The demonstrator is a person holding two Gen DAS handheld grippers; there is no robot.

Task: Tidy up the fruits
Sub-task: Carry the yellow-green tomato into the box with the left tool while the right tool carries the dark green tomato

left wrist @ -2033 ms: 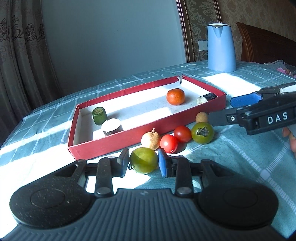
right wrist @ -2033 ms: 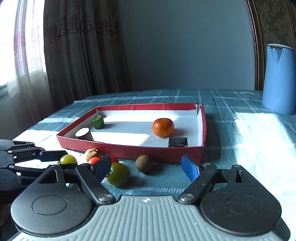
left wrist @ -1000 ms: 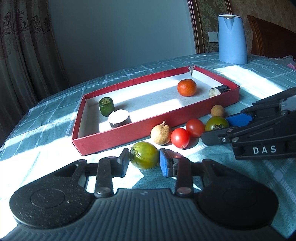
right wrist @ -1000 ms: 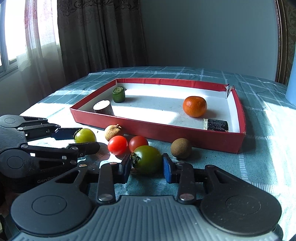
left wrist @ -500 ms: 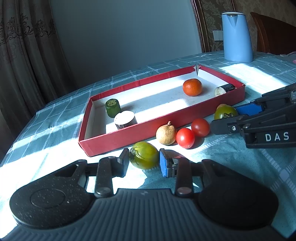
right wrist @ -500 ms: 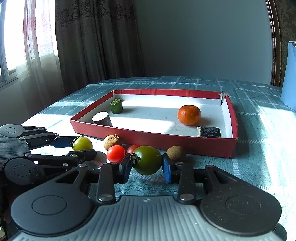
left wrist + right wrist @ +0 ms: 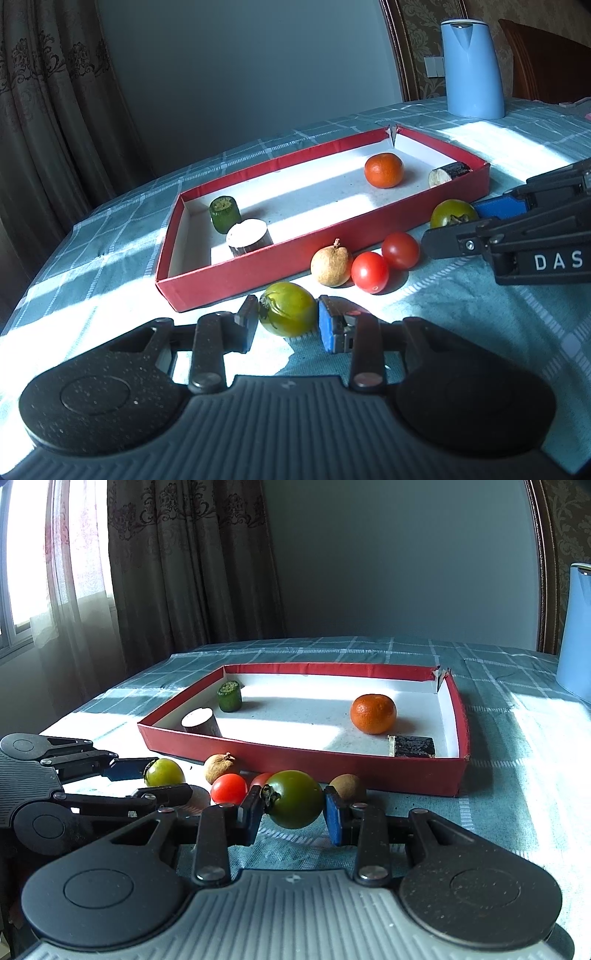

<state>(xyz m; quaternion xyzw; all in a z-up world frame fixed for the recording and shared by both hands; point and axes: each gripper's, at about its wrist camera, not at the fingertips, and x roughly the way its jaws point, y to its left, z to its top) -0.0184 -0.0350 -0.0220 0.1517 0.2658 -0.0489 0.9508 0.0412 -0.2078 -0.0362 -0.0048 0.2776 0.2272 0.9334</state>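
My left gripper [image 7: 287, 324] is shut on a yellow-green tomato [image 7: 287, 309] just in front of the red tray [image 7: 258, 271]. To its right, my right gripper [image 7: 455, 226] is shut on a darker green tomato [image 7: 452, 213], held slightly above the cloth. The right wrist view shows that darker tomato [image 7: 294, 804] pinched in the right gripper [image 7: 291, 814], with the left gripper [image 7: 166, 781] and its yellow-green tomato [image 7: 164, 771] off to the left. On the cloth between the two grippers lie two red tomatoes [image 7: 369, 272] [image 7: 400, 250] and a brown fruit [image 7: 330, 262]. A second brown fruit [image 7: 347, 785] sits behind the right fingers.
Inside the tray lie an orange [image 7: 383, 170], a green cucumber stub [image 7: 224, 214], a white-topped dark piece [image 7: 246, 236] and a dark piece [image 7: 448, 172] in the right corner. A blue kettle [image 7: 472, 68] stands behind on the checked tablecloth. Curtains hang at the left.
The right gripper went from open beside the darker green tomato to shut on it, and has raised it off the cloth. The left gripper has kept its hold on the yellow-green tomato.
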